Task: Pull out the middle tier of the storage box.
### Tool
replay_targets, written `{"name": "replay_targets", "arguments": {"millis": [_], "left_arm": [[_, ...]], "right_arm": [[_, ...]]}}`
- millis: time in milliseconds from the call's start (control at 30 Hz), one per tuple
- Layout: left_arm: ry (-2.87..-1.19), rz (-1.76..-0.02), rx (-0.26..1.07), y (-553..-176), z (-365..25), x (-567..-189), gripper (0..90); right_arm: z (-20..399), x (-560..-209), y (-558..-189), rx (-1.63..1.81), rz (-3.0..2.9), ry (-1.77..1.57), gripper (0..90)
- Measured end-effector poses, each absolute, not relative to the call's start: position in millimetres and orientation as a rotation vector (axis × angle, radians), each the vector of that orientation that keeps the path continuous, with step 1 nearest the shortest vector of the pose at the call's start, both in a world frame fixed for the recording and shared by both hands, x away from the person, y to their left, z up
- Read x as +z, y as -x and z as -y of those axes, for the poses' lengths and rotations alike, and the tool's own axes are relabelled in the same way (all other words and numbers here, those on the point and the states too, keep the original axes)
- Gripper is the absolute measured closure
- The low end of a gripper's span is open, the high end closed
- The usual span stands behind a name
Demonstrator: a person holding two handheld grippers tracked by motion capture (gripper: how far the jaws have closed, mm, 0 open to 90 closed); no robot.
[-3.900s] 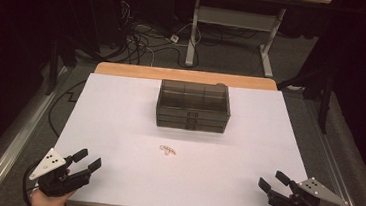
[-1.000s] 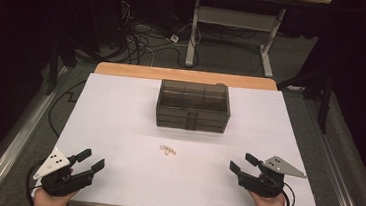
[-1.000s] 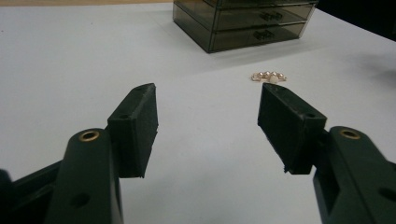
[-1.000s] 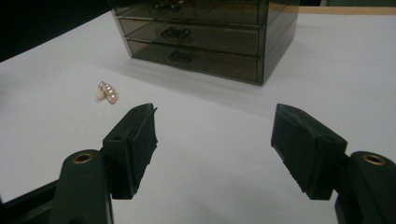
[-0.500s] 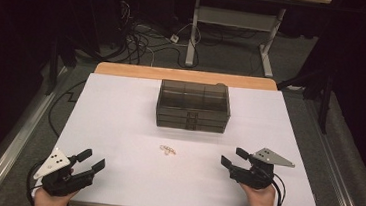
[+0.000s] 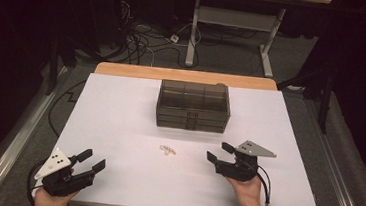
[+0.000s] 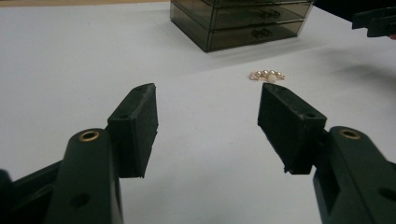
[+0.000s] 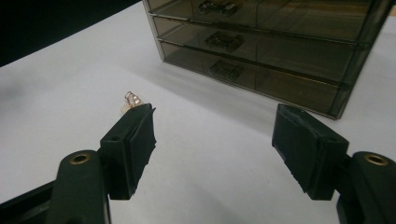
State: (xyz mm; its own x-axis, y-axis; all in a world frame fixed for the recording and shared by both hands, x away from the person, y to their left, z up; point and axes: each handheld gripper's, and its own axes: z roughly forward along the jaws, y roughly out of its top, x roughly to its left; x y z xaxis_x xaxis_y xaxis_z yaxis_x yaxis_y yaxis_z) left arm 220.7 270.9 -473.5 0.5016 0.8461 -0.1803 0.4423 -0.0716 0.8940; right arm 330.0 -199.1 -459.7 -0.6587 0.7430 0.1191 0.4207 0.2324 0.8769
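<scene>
A small pearl-and-gold trinket lies on the white table, in front of a smoky see-through drawer chest. My right gripper stands open just right of the trinket, jaws pointing left toward it. In the right gripper view the trinket peeks out behind the left jaw, with the drawer chest beyond. My left gripper rests open at the table's front left corner. The left gripper view shows the trinket ahead between the open jaws and the drawer chest farther back.
The white table top has a wooden strip along its far edge. Cables and a desk frame occupy the dark floor beyond. The other gripper's jaw tips show at the top right of the left gripper view.
My right gripper has travelled from the front right corner leftward and forward, ending close to the trinket. The left gripper has barely moved.
</scene>
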Motion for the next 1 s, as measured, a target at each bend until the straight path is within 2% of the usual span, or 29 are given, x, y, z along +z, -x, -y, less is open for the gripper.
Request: {"name": "replay_targets", "arguments": {"millis": [267, 1000], "left_arm": [[-1.693, -1.103, 0.481, -219.6, -271.4, -473.4, 37.0], [-1.698, -1.095, 0.476, -219.8, -270.7, -473.5, 37.1]], "right_arm": [[177.9, -460.1, -349.5, 1.361, -2.223, -1.093, 28.8], [153.8, -453.0, -383.2, 1.217, -2.33, -1.186, 33.9]]}}
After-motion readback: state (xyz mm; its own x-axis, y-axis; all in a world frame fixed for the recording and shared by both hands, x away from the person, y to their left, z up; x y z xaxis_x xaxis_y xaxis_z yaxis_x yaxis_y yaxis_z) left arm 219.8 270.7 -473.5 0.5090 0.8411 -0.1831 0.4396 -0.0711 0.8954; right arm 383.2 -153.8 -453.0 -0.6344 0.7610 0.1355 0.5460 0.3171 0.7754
